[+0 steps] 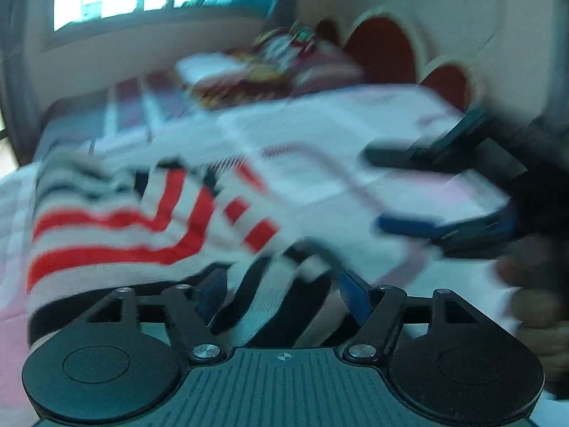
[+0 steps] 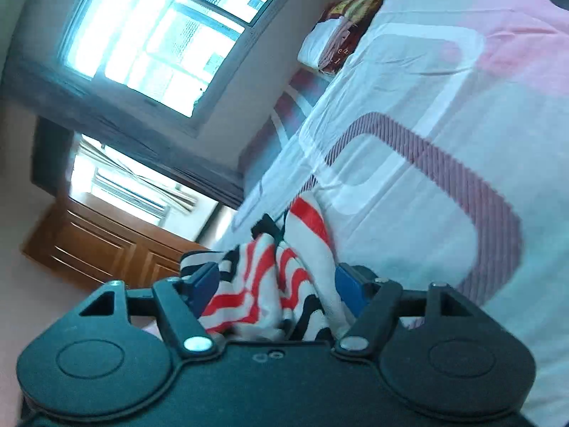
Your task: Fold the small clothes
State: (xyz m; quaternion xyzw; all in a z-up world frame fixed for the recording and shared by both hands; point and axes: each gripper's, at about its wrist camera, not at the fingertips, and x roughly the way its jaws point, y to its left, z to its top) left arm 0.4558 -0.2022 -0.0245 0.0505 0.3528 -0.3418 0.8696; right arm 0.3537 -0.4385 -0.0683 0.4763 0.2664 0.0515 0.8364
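Observation:
A small garment with red, white and black stripes [image 1: 117, 235] hangs bunched over the bed. In the blurred left wrist view it drapes down between my left gripper's blue pads [image 1: 355, 293]; my left gripper [image 1: 281, 295] looks shut on its edge. In the right wrist view the striped garment [image 2: 277, 284] is bunched between the blue pads [image 2: 350, 288] of my right gripper [image 2: 277, 290], which is shut on it. My right gripper also shows in the left wrist view [image 1: 384, 192] at the right, jaws apart there around white cloth.
A bed with a white and pink patterned cover [image 2: 444, 106] lies under both grippers. Folded clothes and pillows [image 2: 341, 28] sit at its far end. A red and cream headboard [image 1: 384, 49] stands behind. A window [image 2: 160, 39] and a wooden cabinet [image 2: 106, 245] stand beside the bed.

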